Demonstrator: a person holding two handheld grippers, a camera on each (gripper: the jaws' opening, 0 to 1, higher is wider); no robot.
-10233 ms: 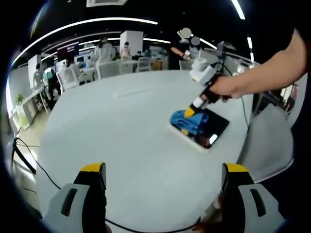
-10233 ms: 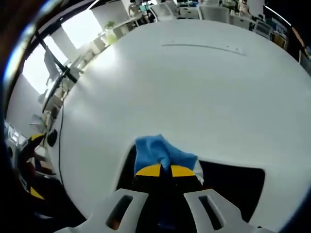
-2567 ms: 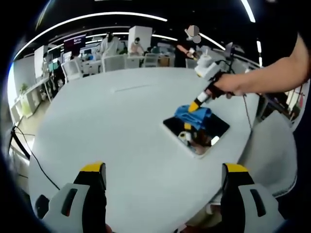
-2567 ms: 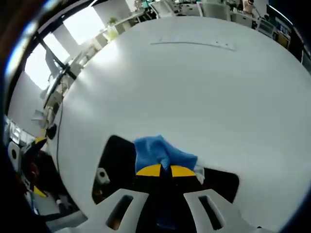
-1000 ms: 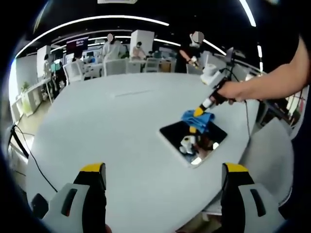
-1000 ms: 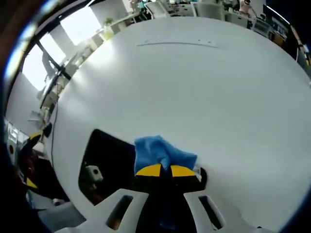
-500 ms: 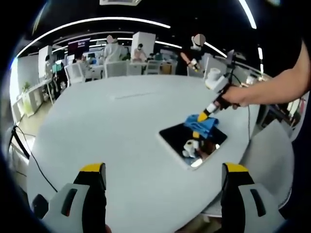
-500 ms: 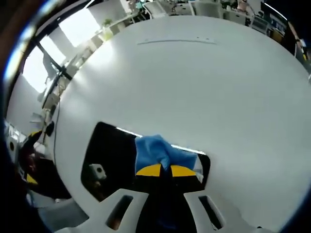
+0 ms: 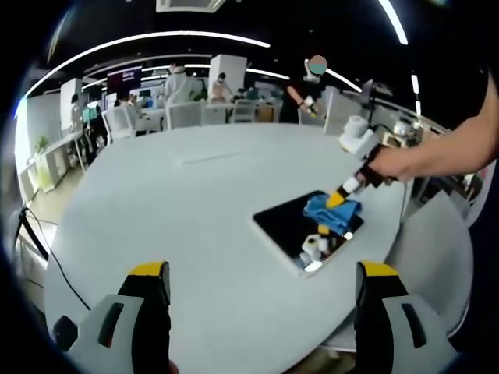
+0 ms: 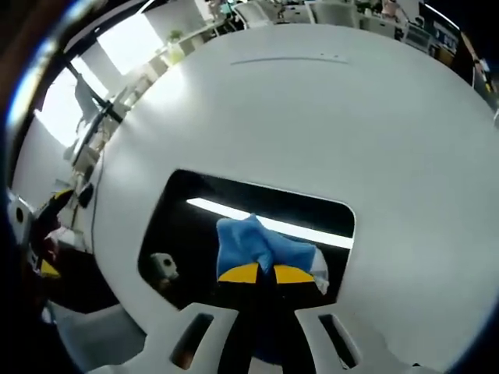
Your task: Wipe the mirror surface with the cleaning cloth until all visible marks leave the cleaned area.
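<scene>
My white table (image 9: 156, 202) carries the mirror (image 9: 292, 224) at three o'clock. My right gripper (image 10: 258, 273) clenches the blue cloth (image 10: 261, 245), pressing it down to scrub; my left gripper (image 9: 261, 273) waits, spread wide, clear.

A broad white round table (image 9: 179, 210) spreads ahead of the jaws; beyond it, office desks (image 9: 195, 113) (curved ceiling light strips (image 9: 148, 39) above).

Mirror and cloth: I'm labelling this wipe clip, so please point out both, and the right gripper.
mirror (image 10: 195, 204): right gripper view, bare dark glass.
cleaning cloth (image 10: 248, 245): right gripper view, middle of the blue bunch.
right gripper (image 10: 258, 273): right gripper view, between the yellow tips.
</scene>
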